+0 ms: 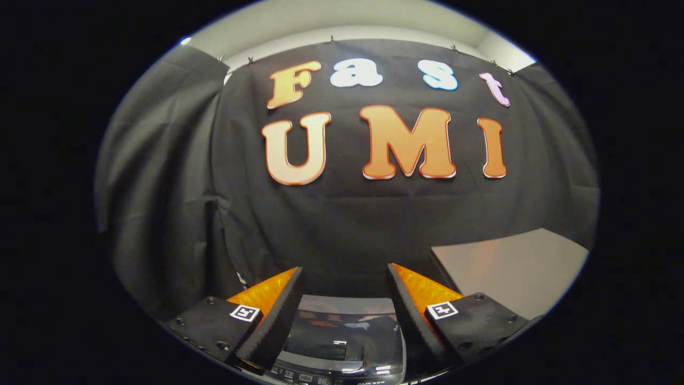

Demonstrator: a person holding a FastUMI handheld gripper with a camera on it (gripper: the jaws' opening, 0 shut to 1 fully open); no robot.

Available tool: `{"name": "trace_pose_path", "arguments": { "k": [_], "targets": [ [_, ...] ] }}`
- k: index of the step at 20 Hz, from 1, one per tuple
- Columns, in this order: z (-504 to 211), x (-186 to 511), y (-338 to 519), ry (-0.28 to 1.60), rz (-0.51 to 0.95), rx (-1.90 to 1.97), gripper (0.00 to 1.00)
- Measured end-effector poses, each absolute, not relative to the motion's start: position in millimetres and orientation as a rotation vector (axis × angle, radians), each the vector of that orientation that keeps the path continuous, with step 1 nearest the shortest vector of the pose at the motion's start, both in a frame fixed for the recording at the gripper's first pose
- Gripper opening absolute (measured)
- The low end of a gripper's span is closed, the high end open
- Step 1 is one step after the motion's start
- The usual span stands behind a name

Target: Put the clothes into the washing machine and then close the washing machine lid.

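My gripper [346,272] is open, with a wide gap between its two fingers and nothing held. Below and between the fingers lies the top of the washing machine [342,342], seen from above. Its dark glossy lid [334,331] lies flat and shut, mirroring the booth. A strip of buttons [304,377] runs along the machine's near edge. No clothes are in sight.
A pale table top [513,267] stands to the right of the machine, beyond the right finger. Black cloth walls close the booth straight ahead and on the left.
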State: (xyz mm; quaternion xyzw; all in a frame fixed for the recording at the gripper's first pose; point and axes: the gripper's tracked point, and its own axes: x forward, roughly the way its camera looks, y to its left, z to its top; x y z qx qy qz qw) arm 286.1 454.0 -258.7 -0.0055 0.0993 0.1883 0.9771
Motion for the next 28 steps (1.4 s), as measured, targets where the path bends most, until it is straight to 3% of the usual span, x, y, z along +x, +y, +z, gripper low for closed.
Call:
{"name": "trace_pose_path", "arguments": {
  "k": [16, 28],
  "targets": [
    [-101.1, 148.2, 240.9, 0.029, 0.305, -0.023, 0.98],
    [-92.6, 63.6, 148.0, -0.007, 0.311, -0.003, 0.98]
  ]
}}
